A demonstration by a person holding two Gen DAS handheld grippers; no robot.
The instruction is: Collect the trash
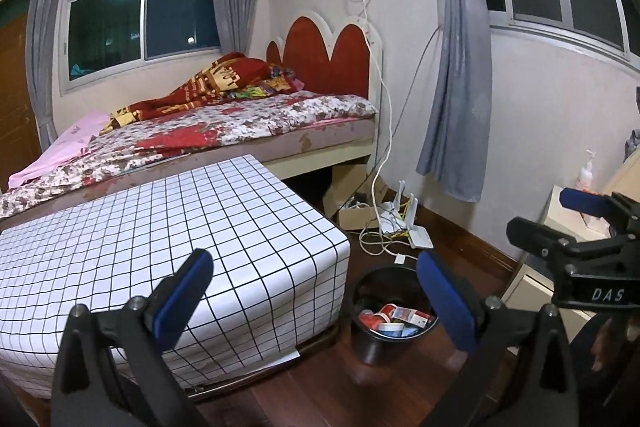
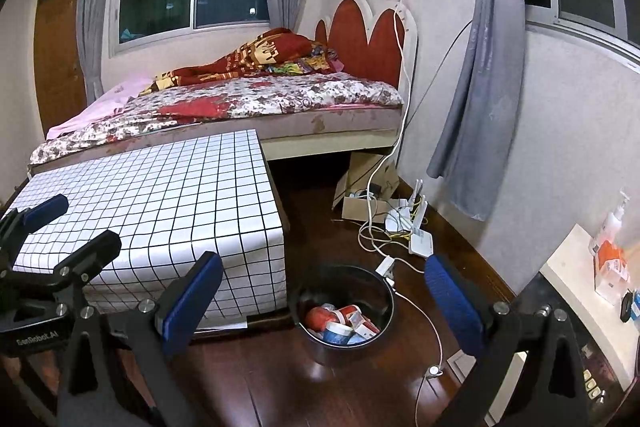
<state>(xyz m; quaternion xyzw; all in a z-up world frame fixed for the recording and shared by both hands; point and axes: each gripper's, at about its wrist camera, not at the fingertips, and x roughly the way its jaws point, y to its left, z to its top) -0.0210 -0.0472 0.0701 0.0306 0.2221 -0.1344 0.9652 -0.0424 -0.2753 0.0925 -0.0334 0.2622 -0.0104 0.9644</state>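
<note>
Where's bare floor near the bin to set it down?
Free: dark wood floor in front of the black bin, between the checkered table and the white cabinet. Crowded: behind the bin, where cables, a router and a cardboard box lie.

A white cloth with a black grid (image 1: 168,227) is seen behind the left gripper's (image 1: 316,291) blue-padded black fingers. Between the right gripper's (image 2: 324,301) blue pads, a black bin (image 2: 344,315) with red, white and blue trash (image 2: 344,321) is shown on dark reddish-brown floor (image 2: 280,387). Beyond, a red-and-white floral sheet (image 1: 240,119), red headboard (image 1: 320,55) and grey curtains (image 1: 460,87) are visible.
</note>
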